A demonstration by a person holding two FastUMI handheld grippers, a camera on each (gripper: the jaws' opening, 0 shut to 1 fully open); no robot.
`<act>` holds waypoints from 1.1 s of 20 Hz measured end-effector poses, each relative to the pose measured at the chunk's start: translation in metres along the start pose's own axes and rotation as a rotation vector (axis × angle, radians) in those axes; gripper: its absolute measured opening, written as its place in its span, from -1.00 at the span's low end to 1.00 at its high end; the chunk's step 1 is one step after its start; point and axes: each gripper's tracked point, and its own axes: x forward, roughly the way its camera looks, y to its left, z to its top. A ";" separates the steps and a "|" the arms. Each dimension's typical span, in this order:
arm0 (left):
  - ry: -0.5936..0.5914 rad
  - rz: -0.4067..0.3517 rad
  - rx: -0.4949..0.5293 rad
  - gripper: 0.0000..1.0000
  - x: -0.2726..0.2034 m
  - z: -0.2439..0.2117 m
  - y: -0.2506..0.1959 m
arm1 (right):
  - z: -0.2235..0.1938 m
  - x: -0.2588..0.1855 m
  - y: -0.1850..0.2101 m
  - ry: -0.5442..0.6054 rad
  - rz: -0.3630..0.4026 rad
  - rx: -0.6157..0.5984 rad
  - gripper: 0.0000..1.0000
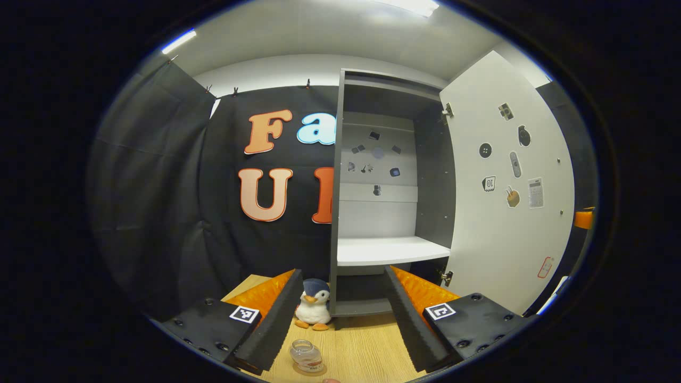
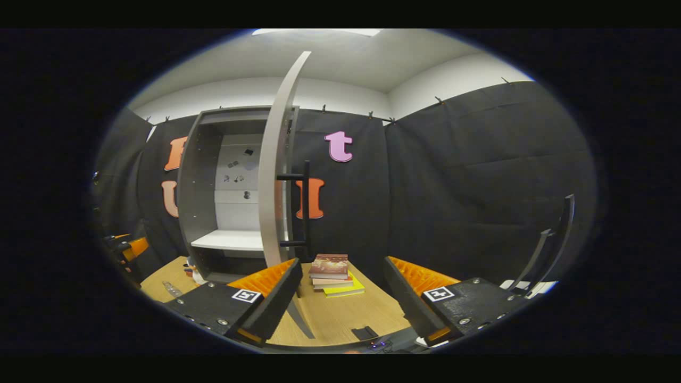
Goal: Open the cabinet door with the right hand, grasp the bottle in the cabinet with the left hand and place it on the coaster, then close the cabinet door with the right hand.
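We take the placing step to be as good as done, with closing the door next. In the left gripper view our left gripper (image 1: 340, 319) hangs with its fingers spread wide and holding nothing; the small glass bottle (image 1: 307, 355) stands upright on the wooden table (image 1: 367, 340) between them, at about 6 o'clock in the frame, clear of both fingers. A sliver of something shows under and just beside the bottle's base; we judge it may be the coaster but cannot tell. A plush penguin (image 1: 314, 310) sits just beyond, at the cabinet's near corner. The cabinet (image 1: 388, 213) stands open, its white shelf (image 1: 391, 250) bare, the cabinet door (image 1: 505, 186) swung out at 3 o'clock.

In the right gripper view our right gripper (image 2: 340, 303) is also wide and empty. The door (image 2: 276, 175) stands edge-on at 12 o'clock, its black bar handle (image 2: 305, 205) just right of it, a stack of books (image 2: 332, 271) on the table behind.

Next, we judge, the right gripper must reach the door or handle and swing it toward the cabinet, while the left keeps clear of the bottle.
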 end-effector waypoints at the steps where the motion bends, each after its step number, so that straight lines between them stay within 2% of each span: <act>1: -0.002 -0.007 -0.004 0.90 0.002 0.003 -0.001 | 0.001 0.004 0.003 -0.003 0.019 0.011 0.84; 2: -0.003 -0.010 -0.007 0.96 0.003 0.004 -0.001 | 0.002 0.007 0.007 -0.009 0.043 0.014 0.84; 4: -0.008 -0.009 -0.013 0.95 0.006 0.007 0.001 | 0.004 0.011 0.012 -0.019 0.077 -0.005 0.96; 5: -0.008 -0.010 -0.015 0.95 0.008 0.007 0.002 | 0.005 0.012 0.015 -0.012 0.092 -0.009 0.83; 6: -0.002 -0.013 -0.014 0.95 0.010 0.005 0.002 | 0.003 0.011 0.021 -0.001 0.114 0.000 0.94; 7: 0.000 -0.013 -0.010 0.95 0.012 0.003 0.004 | 0.004 0.010 0.028 0.007 0.138 0.014 0.80; 9: 0.003 -0.005 -0.007 0.95 0.016 0.002 0.009 | 0.002 0.007 0.044 0.021 0.194 0.041 0.78; 10: 0.006 -0.003 -0.014 0.95 0.018 0.000 0.011 | 0.002 0.006 0.054 0.025 0.217 0.049 0.63; 11: 0.007 -0.004 -0.021 0.95 0.019 0.000 0.012 | 0.003 0.008 0.061 0.026 0.237 0.048 0.78; 12: 0.008 -0.003 -0.023 1.00 0.020 -0.001 0.013 | 0.004 0.010 0.070 0.027 0.256 0.041 0.78; 16: 0.006 0.013 -0.018 0.95 0.026 -0.004 0.024 | 0.005 0.008 0.112 0.034 0.361 0.034 0.77; 22: 0.003 0.043 -0.018 0.95 0.031 -0.006 0.048 | 0.008 0.019 0.157 0.022 0.454 0.057 0.78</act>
